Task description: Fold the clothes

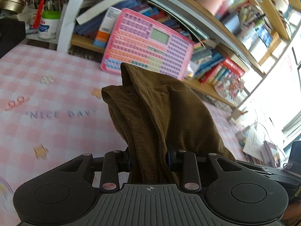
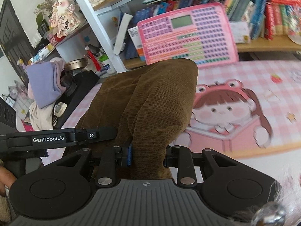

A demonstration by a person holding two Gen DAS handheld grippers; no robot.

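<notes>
1. Mat (image 1: 47, 94): pink-and-white checked, covers the whole work surface; "NICE DAY" print shows in left wrist view, a cartoon girl (image 2: 225, 109) in a frog hat shows in right wrist view
2. Shelves (image 1: 235, 56): wooden boards on a white frame behind the mat, packed with books (image 1: 216, 66); blurred toward the edges
3. Garment (image 1: 160, 113): olive-brown ribbed knit, bunched and lifted above the mat, rises in thick folds straight up from each gripper; in right wrist view (image 2: 150, 98) it fills the centre and hides the mat behind it; which part of the garment each side holds, cannot tell
4. Board (image 1: 146, 43): pink toy keyboard with a small grey screen, leans against the lower shelf at the far edge of the mat, just behind the garment in both views
5. Clothes pile (image 2: 45, 84): lilac and cream items heaped on the far left in right wrist view, off the mat, beside a black box
6. Left gripper (image 1: 149, 160): jaws narrowed down, clamped on a thick wad of the garment, cloth fills the gap between the pads
7. Right gripper (image 2: 148, 156): same, jaws partly closed and pinching a fat fold of garment, blue pad visible on its left side against the cloth
8. Tub (image 1: 48, 26): white with green lid, far left on a low shelf, next to a cup of pens
</notes>
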